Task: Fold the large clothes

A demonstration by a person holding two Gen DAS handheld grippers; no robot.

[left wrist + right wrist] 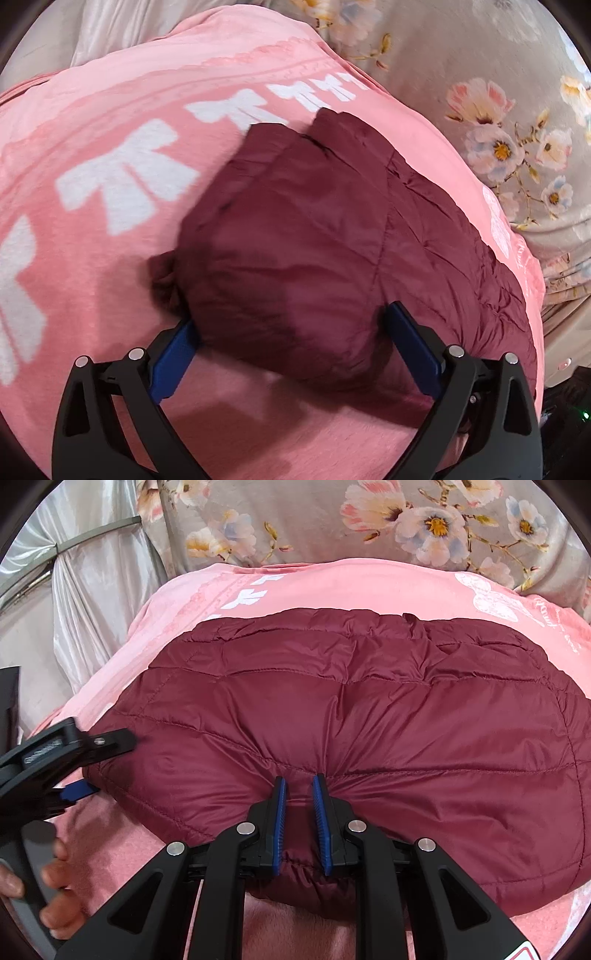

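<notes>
- Fingers (280,812) of the right gripper (300,786), black with blue ribbed pads, stand nearest in the right wrist view, drawn close together and pinching a ridge of the maroon quilted jacket (351,720) at its near hem; a fold of the fabric bulges between and below the pads.
- Jaws of the left gripper (291,325) stand wide apart in the left wrist view, one blue pad on each side of the jacket's near end, the fabric lying between them; whether the pads touch it I cannot tell.
- From the right wrist view the left gripper (79,771) shows at the left edge, at the jacket's left end, with a person's hand (48,886) wrapped around its handle low in the corner.
- Spread flat beyond the grippers, the jacket lies puffy and stitched in rows, with creases radiating from the right gripper's pinch.
- At the left end of the jacket (314,229), a folded-over layer sits on top, blurred at its far edge.
- Under the jacket lies a pink blanket (110,258) printed with white bows, reaching past it on all sides.
- Farther back, a grey floral bedcover (314,524) runs beyond the blanket.
- Silvery satin fabric (92,590) hangs in folds at the far left.
</notes>
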